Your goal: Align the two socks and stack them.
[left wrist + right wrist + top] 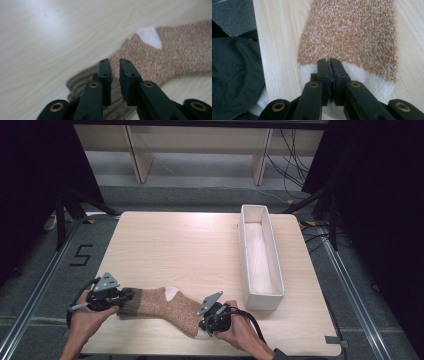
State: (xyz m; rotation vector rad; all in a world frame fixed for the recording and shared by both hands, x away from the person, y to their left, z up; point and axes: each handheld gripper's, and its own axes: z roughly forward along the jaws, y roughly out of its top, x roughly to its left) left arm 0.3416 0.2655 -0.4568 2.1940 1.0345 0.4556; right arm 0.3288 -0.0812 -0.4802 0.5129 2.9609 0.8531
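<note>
A tan knitted sock [160, 305] with a brown cuff, a white heel patch and a white toe lies flat near the front edge of the wooden table [175, 245]. My left gripper [127, 296] is at the cuff end. In the left gripper view its jaws [115, 62] stand a narrow slit apart with ribbed cuff fabric of the sock [175, 57] between them. My right gripper [204, 325] is at the toe end. In the right gripper view its jaws [329, 61] are pressed together on the white toe of the sock [352, 32].
A long white open box [242, 250] stands lengthwise on the right part of the table, just beyond my right gripper. The person's dark trousers [234, 75] show past the table's front edge. Shelving and cables stand on the floor behind.
</note>
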